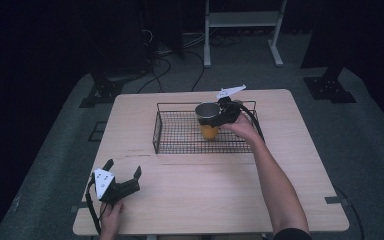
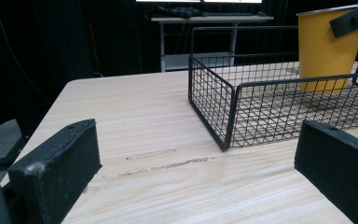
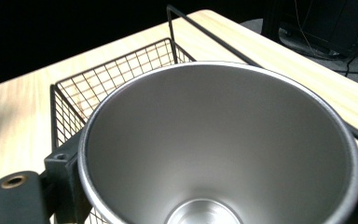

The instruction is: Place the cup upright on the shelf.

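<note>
Tongs of the right hand (image 1: 219,119) are closed around a yellow cup (image 1: 209,121), with one black jaw on each side of its rim, as the right gripper view shows from above. The cup has a silver metal inside (image 3: 219,154) and it stands upright within a black wire basket (image 1: 180,135), at the far right part of it; from the pictures I cannot tell if its bottom touches the basket floor. The basket sits on the far half of a light wooden table (image 1: 215,190). In the left gripper view the cup (image 2: 325,49) appears behind the basket's wire wall (image 2: 261,112), and a black jaw of the other tongs crosses its upper edge. The left tongs (image 1: 125,175) are near the front left corner of the table, well apart from the basket, with the jaws spread wide and nothing between them. The left hand (image 1: 111,212) holds them low over the wood, where some faint dark scratches (image 2: 163,163) are visible.
</note>
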